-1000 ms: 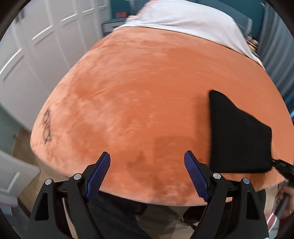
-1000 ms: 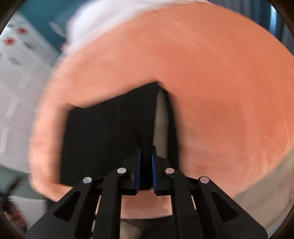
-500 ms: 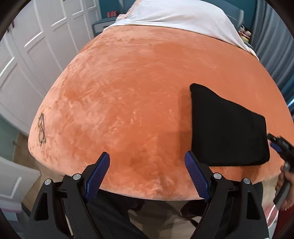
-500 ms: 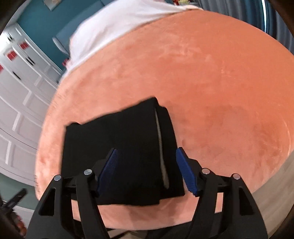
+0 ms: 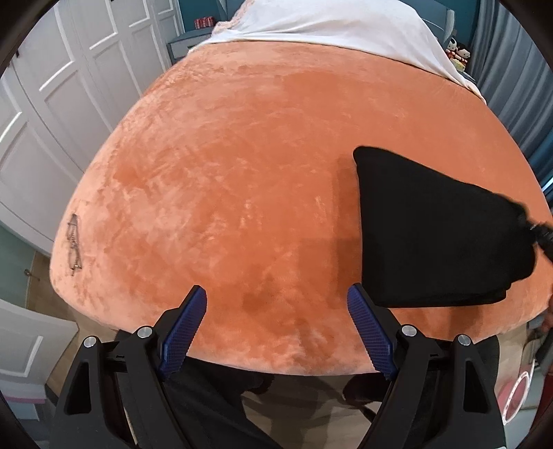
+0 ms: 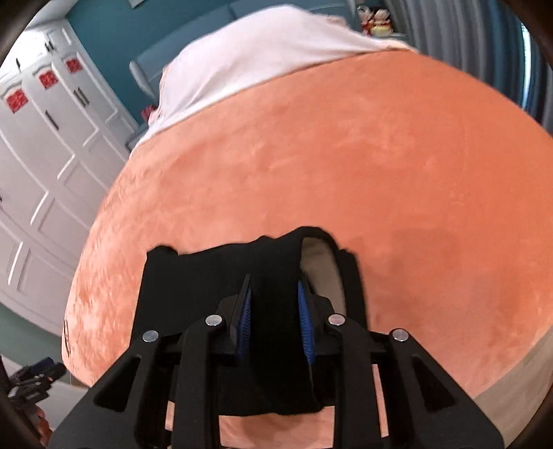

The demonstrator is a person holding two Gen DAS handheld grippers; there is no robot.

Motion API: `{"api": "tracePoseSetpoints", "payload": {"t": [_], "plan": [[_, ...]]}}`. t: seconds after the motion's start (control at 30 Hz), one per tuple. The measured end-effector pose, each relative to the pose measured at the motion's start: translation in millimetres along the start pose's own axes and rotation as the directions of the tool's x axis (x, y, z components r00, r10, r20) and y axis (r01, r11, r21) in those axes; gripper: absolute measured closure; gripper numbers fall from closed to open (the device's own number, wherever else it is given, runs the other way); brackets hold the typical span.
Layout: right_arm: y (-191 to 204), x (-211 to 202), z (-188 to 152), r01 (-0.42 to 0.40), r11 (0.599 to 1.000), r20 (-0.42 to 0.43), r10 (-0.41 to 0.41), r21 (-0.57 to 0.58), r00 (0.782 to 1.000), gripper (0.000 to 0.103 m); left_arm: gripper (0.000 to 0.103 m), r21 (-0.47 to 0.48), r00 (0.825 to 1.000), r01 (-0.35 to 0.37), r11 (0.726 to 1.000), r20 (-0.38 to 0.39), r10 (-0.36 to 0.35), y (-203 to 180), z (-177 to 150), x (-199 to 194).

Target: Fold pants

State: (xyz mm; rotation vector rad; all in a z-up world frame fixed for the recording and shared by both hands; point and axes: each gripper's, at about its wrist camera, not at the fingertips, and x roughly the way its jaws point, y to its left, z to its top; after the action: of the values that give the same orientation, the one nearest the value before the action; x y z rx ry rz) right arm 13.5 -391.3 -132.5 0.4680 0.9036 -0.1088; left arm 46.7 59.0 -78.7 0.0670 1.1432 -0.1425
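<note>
Nearest, left tool (image 5: 276, 326): jaws wide apart, nothing between, hovering over the near edge of the bed (image 5: 242, 179), pointed down at bare orange cover. Legs and floor visible below the bed edge.

Right tool (image 6: 274, 311): jaws just been closing, now narrow, with a bunched ridge of the black pants (image 6: 193, 279) between the blue pads (image 6: 303, 311). Pads look pressed into cloth on both sides, so reads as a pinch on the near-right edge of the bundle. In the left wrist view only the tip of that tool shows at the right rim, at the pants' corner, which peaks up toward it.

Pants: folded to a compact dark block, lying on the near right part of the bed close to its edge, just right of the left tool. Pale inner lining (image 6: 321, 266) showing through a gap at the right fold, so layers not fully flush there.

Further left, a pair of glasses (image 5: 73, 245) on the cover near the bed's left edge, well apart from the pants. Far end: white sheet (image 5: 328, 31) over the head of the bed, white wardrobe doors (image 5: 69, 86) on the left.

Risks, judged from this: pinch likely catches top layers only, so lifting could peel the stack open and undo the fold; lining gap could widen. Soft plush cover could drag the lower layer and skew the bundle. Bundle close to bed edge, so a pull toward the person could tip it off. Left tool idle and not pinning anything, so no counter-hold if cloth slides.
</note>
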Motion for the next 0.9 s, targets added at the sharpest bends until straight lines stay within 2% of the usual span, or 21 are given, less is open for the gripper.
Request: {"api": "tracePoseSetpoints", "payload": {"t": [0.03, 0.1, 0.17, 0.2, 0.23, 0.27, 0.33, 0.4, 0.5, 0.53, 0.57, 0.6, 0.63, 0.67, 0.7, 0.77, 0.8, 0.83, 0.9], "plan": [[-8, 22, -5, 0.047, 0.999, -0.070, -0.048, -0.024, 0.996, 0.078, 0.022, -0.002, 1.000, 0.011, 1.000, -0.007, -0.011, -2, 0, 3], [-21, 63, -23, 0.167, 0.983, -0.237, -0.179, -0.073, 0.955, 0.069, 0.022, 0.013, 0.999, 0.031, 0.999, -0.020, -0.030, -9, 2, 9], [-14, 40, -23, 0.159, 0.987, -0.153, -0.158, -0.005, 0.975, 0.069, 0.022, 0.044, 1.000, 0.018, 0.999, -0.009, -0.017, -18, 3, 11], [5, 20, -19, 0.166, 0.986, -0.058, -0.168, -0.029, 0.984, 0.068, 0.022, 0.069, 1.000, 0.001, 0.998, 0.004, -0.002, -25, 5, 12], [23, 11, -15, 0.151, 0.986, -0.008, -0.152, -0.064, 0.988, 0.069, 0.022, 0.093, 1.000, -0.003, 0.996, 0.012, 0.002, -32, 6, 14], [43, 8, -11, 0.108, 0.988, -0.001, -0.109, -0.106, 0.994, 0.069, 0.022, 0.111, 1.000, -0.001, 0.994, 0.014, 0.000, -37, 7, 16], [94, 21, 2, -0.044, 0.978, -0.071, 0.030, -0.206, 0.997, 0.079, 0.022, 0.161, 1.000, 0.013, 0.987, 0.007, -0.014, -54, 11, 24], [140, 45, 12, -0.158, 0.948, -0.149, 0.121, -0.275, 0.981, 0.084, 0.022, 0.204, 1.000, 0.030, 0.979, 0.004, -0.031, -71, 15, 30], [193, 105, 21, -0.205, 0.897, -0.269, 0.102, -0.392, 0.958, 0.085, 0.022, 0.255, 0.998, 0.053, 0.966, 0.010, -0.057, -88, 15, 31], [199, 126, 23, -0.218, 0.896, -0.307, 0.097, -0.387, 0.947, 0.085, 0.022, 0.266, 0.998, 0.057, 0.962, 0.009, -0.062, -92, 14, 32], [207, 162, 21, -0.229, 0.896, -0.385, 0.072, -0.381, 0.920, 0.085, 0.022, 0.279, 0.998, 0.065, 0.958, 0.006, -0.070, -97, 13, 33], [209, 184, 15, -0.211, 0.893, -0.419, 0.028, -0.398, 0.907, 0.085, 0.022, 0.296, 0.997, 0.068, 0.953, 0.002, -0.072, -102, 12, 34], [214, 203, 11, -0.182, 0.890, -0.438, -0.022, -0.419, 0.899, 0.087, 0.022, 0.305, 0.998, 0.067, 0.950, 0.000, -0.070, -105, 11, 34], [216, 209, 9, -0.181, 0.886, -0.448, -0.033, -0.427, 0.894, 0.087, 0.022, 0.314, 0.997, 0.069, 0.947, -0.002, -0.072, -108, 10, 34], [218, 201, 12, -0.188, 0.889, -0.431, -0.011, -0.417, 0.902, 0.087, 0.022, 0.325, 0.997, 0.076, 0.943, -0.007, -0.078, -112, 10, 35], [208, 160, 22, -0.204, 0.906, -0.345, 0.069, -0.372, 0.936, 0.087, 0.022, 0.335, 0.996, 0.092, 0.938, -0.019, -0.091, -118, 9, 37], [189, 129, 25, -0.164, 0.922, -0.266, 0.070, -0.351, 0.962, 0.087, 0.022, 0.341, 0.995, 0.102, 0.934, -0.026, -0.099, -121, 8, 40], [171, 108, 24, -0.129, 0.936, -0.213, 0.061, -0.326, 0.975, 0.085, 0.022, 0.344, 0.994, 0.106, 0.933, -0.032, -0.102, -124, 8, 42], [115, 72, 10, -0.062, 0.972, -0.154, 0.027, -0.227, 0.988, 0.084, 0.022, 0.351, 0.992, 0.124, 0.928, -0.053, -0.112, -132, 7, 48]]}}
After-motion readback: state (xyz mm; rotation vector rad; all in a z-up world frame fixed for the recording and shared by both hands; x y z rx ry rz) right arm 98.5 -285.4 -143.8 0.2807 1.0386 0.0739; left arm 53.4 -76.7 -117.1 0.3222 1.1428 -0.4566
